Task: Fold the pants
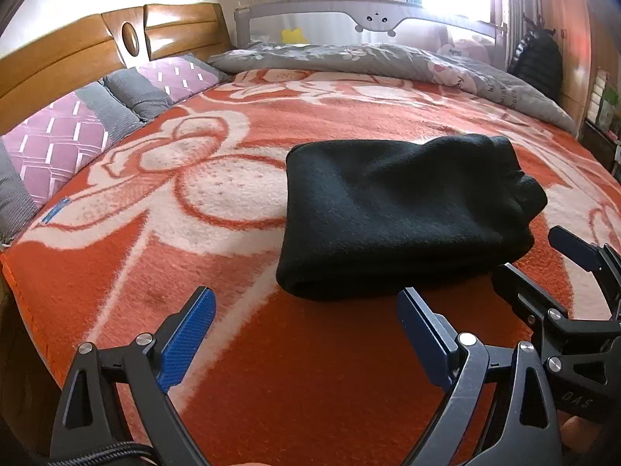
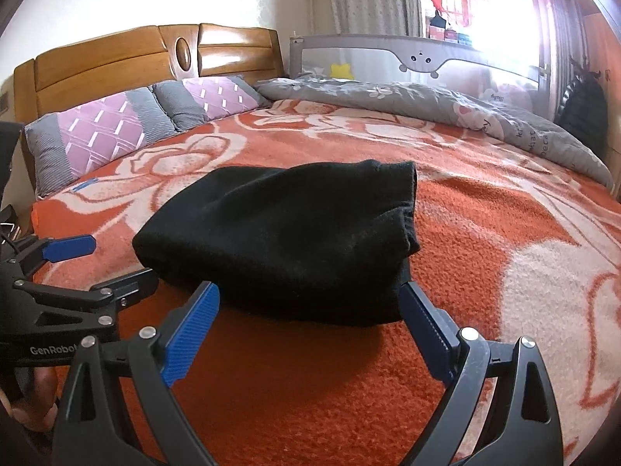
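The black pants [image 1: 403, 209] lie folded in a compact bundle on the orange flowered blanket [image 1: 271, 369]; they also show in the right wrist view [image 2: 295, 233]. My left gripper [image 1: 306, 303] is open and empty, just in front of the bundle's near edge. My right gripper [image 2: 310, 295] is open and empty, its fingertips at the bundle's near edge, one blue pad [image 2: 423, 326] close beside the right corner. The right gripper shows at the right of the left wrist view [image 1: 543, 260], and the left gripper shows at the left of the right wrist view [image 2: 112, 260].
A wooden headboard [image 2: 155, 54] and pink-grey pillows [image 2: 101, 128] are at the back left. A grey duvet [image 2: 427, 101] lies along the far side before a grey bed rail [image 2: 419, 50]. A black backpack [image 2: 582, 105] stands at the far right.
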A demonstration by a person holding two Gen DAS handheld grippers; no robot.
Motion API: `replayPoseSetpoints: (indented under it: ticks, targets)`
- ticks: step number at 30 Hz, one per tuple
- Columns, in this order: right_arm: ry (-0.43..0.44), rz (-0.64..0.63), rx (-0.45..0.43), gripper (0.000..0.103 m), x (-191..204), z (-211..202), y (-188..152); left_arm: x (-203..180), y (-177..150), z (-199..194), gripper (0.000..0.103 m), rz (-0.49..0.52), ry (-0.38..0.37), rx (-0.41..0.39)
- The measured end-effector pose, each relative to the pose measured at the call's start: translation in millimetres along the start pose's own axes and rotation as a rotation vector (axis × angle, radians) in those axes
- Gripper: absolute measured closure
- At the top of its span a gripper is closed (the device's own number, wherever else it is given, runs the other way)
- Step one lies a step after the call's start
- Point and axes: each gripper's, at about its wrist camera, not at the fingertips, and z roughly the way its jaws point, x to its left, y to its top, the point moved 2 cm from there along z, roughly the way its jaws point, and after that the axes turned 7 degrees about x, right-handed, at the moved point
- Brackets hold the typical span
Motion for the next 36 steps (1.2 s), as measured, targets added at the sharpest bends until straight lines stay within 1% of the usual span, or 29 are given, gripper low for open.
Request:
replayPoseSetpoints:
  ticks: [14,36]
  targets:
    - [0.000,0.002,0.001,0.009,-1.0,0.9,0.4,9.5,3.7,4.2,0.008,-0.025,0.028,0.000]
    - [0.003,0.013,0.003,0.009,-5.4,2.5,1.7,10.7,5.9,-0.9,0.008,-0.021,0.034,-0.009]
